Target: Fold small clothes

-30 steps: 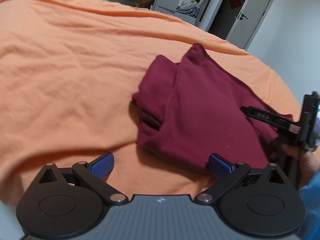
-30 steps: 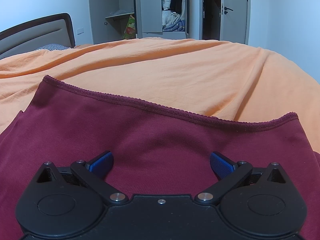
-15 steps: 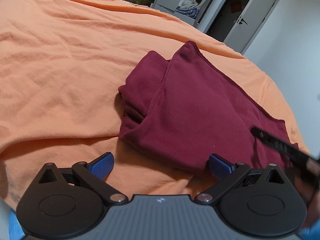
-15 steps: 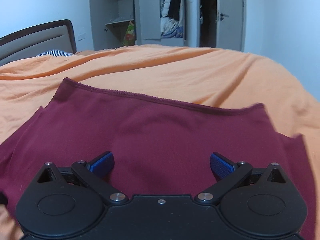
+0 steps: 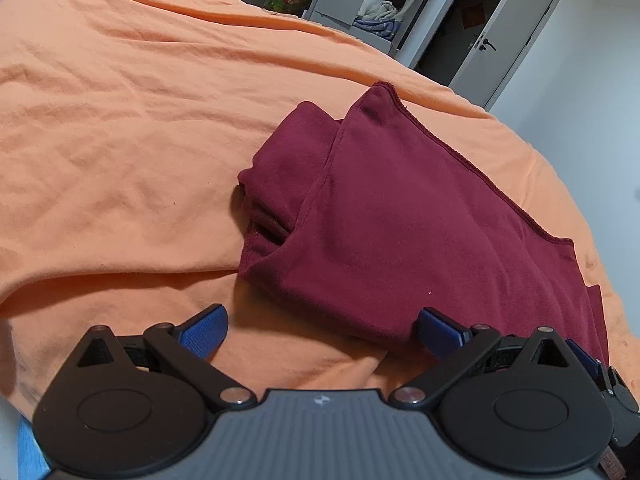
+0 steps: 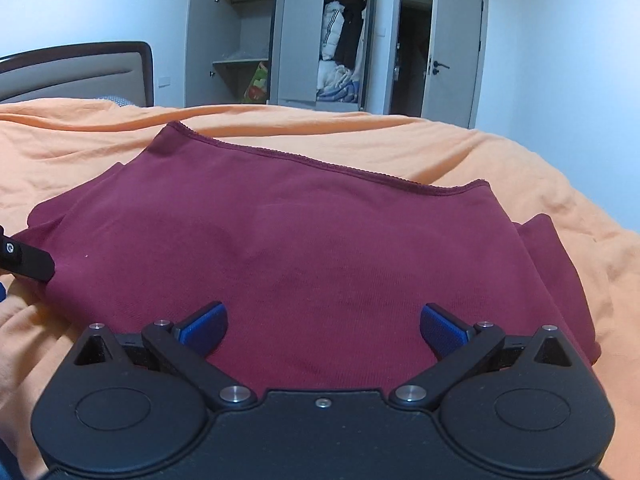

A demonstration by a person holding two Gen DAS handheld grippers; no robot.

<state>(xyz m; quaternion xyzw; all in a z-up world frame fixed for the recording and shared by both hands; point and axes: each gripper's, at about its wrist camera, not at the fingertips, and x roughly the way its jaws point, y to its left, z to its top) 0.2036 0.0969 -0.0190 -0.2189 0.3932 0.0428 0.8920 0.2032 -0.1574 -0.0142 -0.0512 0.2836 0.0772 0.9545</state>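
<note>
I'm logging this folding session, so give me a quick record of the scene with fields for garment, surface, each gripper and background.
garment: maroon garment, folded, lying flat
surface: orange bedsheet, wrinkled
left gripper: open, at the garment's near edge, holding nothing
right gripper: open, over the garment, holding nothing
background: wardrobe with doors open, clothes inside

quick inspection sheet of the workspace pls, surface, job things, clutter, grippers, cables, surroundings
Surface: bed covered by a wrinkled orange sheet.
Job's things: one dark red knit garment, folded into layers, lying on the sheet; stitched hem on the far edge.
Clutter: nothing seen on the sheet besides the garment.
Grippers: left gripper open, holding nothing, at the garment's near edge; right gripper open, holding nothing, over the garment.
Cables: nothing seen.
Surroundings: grey wardrobe with doors open, clothes inside; padded headboard; grey room door ajar.
</note>
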